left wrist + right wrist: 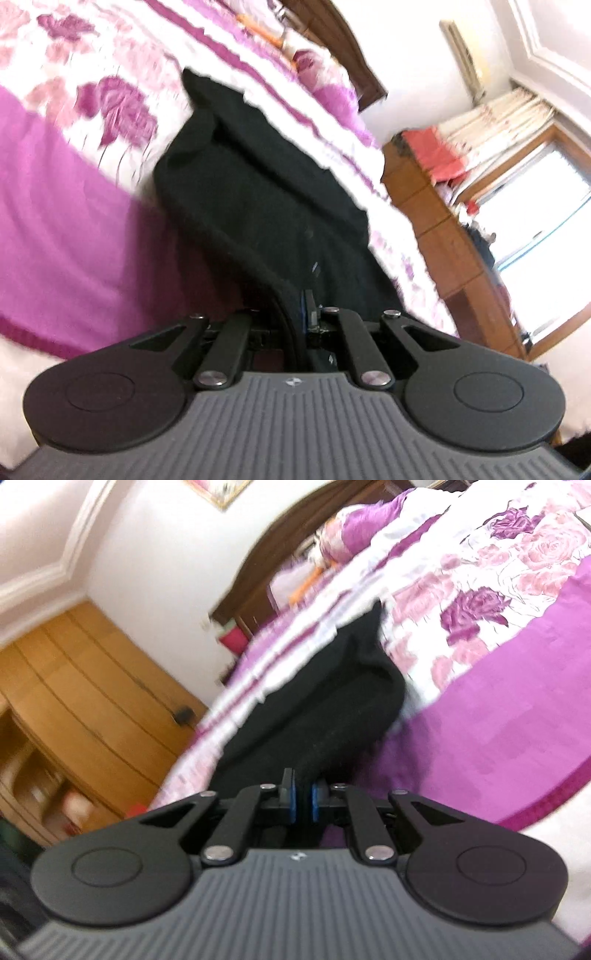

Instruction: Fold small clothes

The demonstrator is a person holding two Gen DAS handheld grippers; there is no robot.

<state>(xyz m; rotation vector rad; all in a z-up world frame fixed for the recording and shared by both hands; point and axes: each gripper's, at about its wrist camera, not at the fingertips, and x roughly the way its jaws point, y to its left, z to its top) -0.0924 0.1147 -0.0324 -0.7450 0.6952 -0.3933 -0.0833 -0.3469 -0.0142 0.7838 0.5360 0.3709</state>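
Black cloth (pixel 258 192), one piece, stretches above the purple floral bedspread (pixel 74 206), pinched by both the left gripper (pixel 301 314) and the right gripper (pixel 303 801). Only the left view shows the window (pixel 543 229); only the right shows one wooden cabinet (pixel 81 694).

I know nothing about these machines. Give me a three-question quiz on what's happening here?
1. True or false: the right claw is pinching the black garment.
2. What does the garment lie on? A) wooden floor B) purple floral bedspread C) glass table
3. What piece of furniture stands beside the bed in the left claw's view?

Key: 1. True, blue pads closed on cloth. 2. B. 3. A wooden cabinet.
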